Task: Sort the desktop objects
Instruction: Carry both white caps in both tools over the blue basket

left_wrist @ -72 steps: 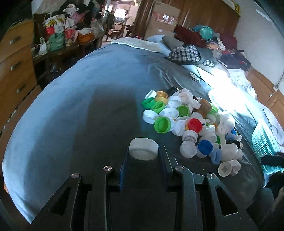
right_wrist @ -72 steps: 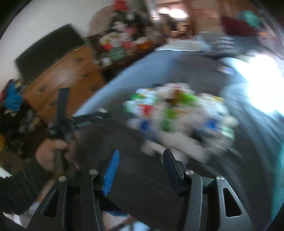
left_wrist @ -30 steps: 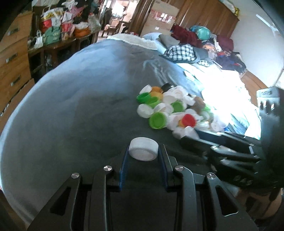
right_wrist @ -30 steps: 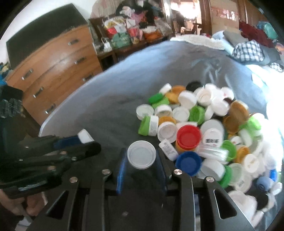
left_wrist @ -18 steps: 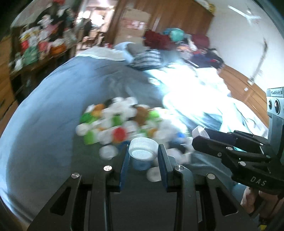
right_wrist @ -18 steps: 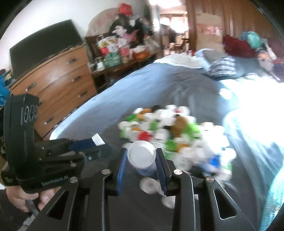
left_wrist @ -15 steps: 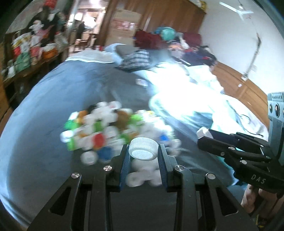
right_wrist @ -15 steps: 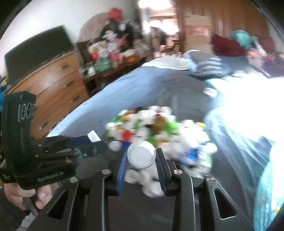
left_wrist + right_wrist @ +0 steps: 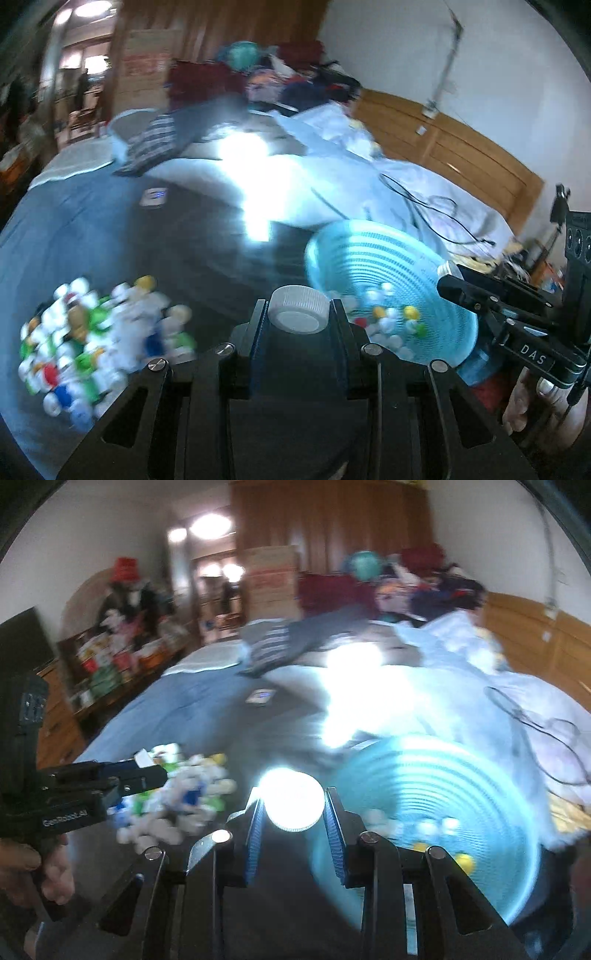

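Note:
My left gripper (image 9: 298,314) is shut on a white ribbed cap (image 9: 298,309), held above the bed near the left rim of a light blue mesh basket (image 9: 373,254). My right gripper (image 9: 292,805) is shut on another white cap (image 9: 291,804), lit bright, beside the same basket (image 9: 454,775). The basket holds several small caps. A pile of coloured bottle caps (image 9: 92,339) lies on the dark blue bedspread to the left; it also shows in the right wrist view (image 9: 181,797). Each gripper shows in the other's view: the right (image 9: 448,275) and the left (image 9: 144,762).
The bedspread (image 9: 92,229) covers the bed. White bedding with a black cable (image 9: 424,203) lies behind the basket. A small white device (image 9: 153,195) lies further up the bed. Clothes are heaped at the far end, a wooden dresser (image 9: 55,716) stands at the left.
Both grippers have swung to the right, away from the cap pile and toward the blue basket, each still holding its white cap. The pile now lies at the left.

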`<state>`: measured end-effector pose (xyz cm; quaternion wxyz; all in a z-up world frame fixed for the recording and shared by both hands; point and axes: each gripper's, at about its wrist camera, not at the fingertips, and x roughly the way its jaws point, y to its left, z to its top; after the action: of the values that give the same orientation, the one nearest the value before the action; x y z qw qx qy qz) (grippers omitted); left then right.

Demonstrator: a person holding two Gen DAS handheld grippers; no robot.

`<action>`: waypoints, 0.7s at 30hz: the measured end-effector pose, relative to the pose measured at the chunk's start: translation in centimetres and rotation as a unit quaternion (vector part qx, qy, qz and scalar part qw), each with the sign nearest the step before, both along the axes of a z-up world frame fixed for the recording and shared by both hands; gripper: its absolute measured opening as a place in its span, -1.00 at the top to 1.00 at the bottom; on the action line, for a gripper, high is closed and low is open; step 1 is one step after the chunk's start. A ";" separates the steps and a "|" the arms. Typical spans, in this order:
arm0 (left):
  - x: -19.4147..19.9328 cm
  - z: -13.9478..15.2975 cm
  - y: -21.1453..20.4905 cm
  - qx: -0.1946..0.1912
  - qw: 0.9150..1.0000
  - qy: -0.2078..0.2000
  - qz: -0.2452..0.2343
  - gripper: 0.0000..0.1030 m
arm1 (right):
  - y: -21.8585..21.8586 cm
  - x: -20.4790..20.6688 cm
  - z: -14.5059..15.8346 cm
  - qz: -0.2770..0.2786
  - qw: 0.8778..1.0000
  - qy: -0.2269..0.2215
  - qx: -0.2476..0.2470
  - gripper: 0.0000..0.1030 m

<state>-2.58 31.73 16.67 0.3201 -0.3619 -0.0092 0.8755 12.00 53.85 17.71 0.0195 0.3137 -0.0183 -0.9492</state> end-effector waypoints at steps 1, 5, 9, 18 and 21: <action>-0.1 0.2 1.3 -0.004 1.000 0.001 -0.008 0.48 | 1.2 0.2 0.2 -0.010 1.000 0.000 -0.002 0.34; -0.6 1.1 6.8 -0.024 0.999 -0.006 -0.027 0.48 | 5.7 0.6 0.4 -0.044 0.999 -0.010 -0.004 0.33; -0.5 1.3 10.9 -0.059 0.997 -0.004 -0.041 0.48 | 8.8 0.5 0.3 -0.067 0.997 -0.024 -0.011 0.33; -1.1 -1.0 17.1 -0.120 0.990 -0.031 -0.066 0.48 | 12.1 -0.2 -1.1 -0.092 0.994 -0.063 -0.015 0.33; -0.8 -1.4 18.0 -0.130 0.988 -0.033 -0.075 0.48 | 12.9 -0.4 -1.6 -0.099 0.993 -0.066 -0.009 0.33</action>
<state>-3.41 49.70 15.24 0.3341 -0.4288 0.1214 0.8305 11.61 66.72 16.14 -0.0730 0.3724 -0.0589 -0.9233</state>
